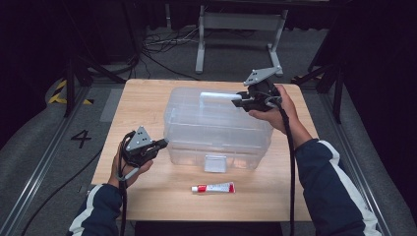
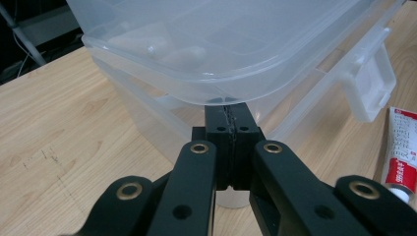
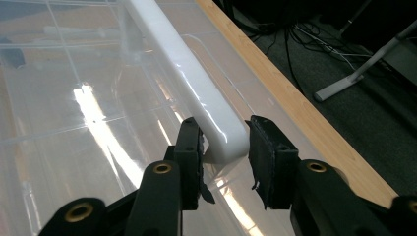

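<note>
Handle (image 3: pixel 196 83) first: on our right gripper (image 3: pixel 223 147) view the white bar on the lid of the clear storage box (image 1: pixel 216 132) runs between our jaws, which are spread and straddle its rounded end without pinching it. We judge the step in hand to be taking hold of that handle, so the next move calls for closing squarely on the bar before any lift.

The box stands in the middle of the wooden table (image 1: pixel 147 98), with a red-and-white tube (image 1: pixel 213 188) lying apart from it near the front edge.

Our left gripper (image 2: pixel 230 125) has its jaws pressed together, the tips tucked under the lid's lip at the box's left corner; whether they actually touch the plastic we cannot quite tell. That view also brings in the front latch (image 2: pixel 369 83), while the high view alone shows both hands and the box's place between them.
</note>
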`<state>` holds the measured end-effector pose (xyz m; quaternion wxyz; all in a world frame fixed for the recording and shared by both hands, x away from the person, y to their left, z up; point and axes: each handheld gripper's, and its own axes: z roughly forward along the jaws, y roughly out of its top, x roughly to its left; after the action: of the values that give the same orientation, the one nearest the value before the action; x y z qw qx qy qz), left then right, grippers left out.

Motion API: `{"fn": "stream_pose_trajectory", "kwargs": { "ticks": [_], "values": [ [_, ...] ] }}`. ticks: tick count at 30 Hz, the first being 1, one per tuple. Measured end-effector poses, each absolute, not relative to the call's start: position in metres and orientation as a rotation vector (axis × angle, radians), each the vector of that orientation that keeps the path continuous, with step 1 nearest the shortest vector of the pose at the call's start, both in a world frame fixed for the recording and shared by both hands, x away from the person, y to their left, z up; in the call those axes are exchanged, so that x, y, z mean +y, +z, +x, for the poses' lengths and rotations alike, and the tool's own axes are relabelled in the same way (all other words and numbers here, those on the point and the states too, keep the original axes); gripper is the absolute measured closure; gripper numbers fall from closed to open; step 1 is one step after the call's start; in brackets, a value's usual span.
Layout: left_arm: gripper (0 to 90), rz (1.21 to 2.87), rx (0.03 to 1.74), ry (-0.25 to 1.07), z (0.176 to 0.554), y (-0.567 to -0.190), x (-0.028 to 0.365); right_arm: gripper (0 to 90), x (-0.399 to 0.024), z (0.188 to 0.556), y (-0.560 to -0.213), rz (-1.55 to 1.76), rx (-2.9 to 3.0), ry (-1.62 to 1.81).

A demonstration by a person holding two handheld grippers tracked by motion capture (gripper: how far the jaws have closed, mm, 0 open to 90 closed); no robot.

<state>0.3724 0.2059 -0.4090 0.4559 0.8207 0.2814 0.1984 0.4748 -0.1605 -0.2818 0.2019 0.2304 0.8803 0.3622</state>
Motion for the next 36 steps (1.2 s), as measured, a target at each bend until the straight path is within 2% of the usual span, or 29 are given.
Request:
{"fn": "stream_pose_trajectory", "kwargs": {
  "ticks": [3,8,16,29,36],
  "values": [
    [89.9,2.024,0.693,0.493,0.372,-0.409,0.206,60.2,-0.168,0.47,-0.278,0.611,2.457,1.02],
    [89.9,2.027,0.691,0.497,0.373,-0.409,0.206,56.9,-0.193,0.46,-0.27,0.609,2.386,1.089],
    [89.9,2.024,0.695,0.49,0.373,-0.409,0.206,56.9,-0.226,0.447,-0.272,0.641,2.29,1.138],
    [89.9,2.026,0.697,0.493,0.374,-0.409,0.205,54.5,-0.263,0.425,-0.287,0.673,2.216,1.152],
    [89.9,2.03,0.693,0.496,0.374,-0.409,0.205,51.3,-0.282,0.414,-0.311,0.692,2.196,1.171]
  ]
}}
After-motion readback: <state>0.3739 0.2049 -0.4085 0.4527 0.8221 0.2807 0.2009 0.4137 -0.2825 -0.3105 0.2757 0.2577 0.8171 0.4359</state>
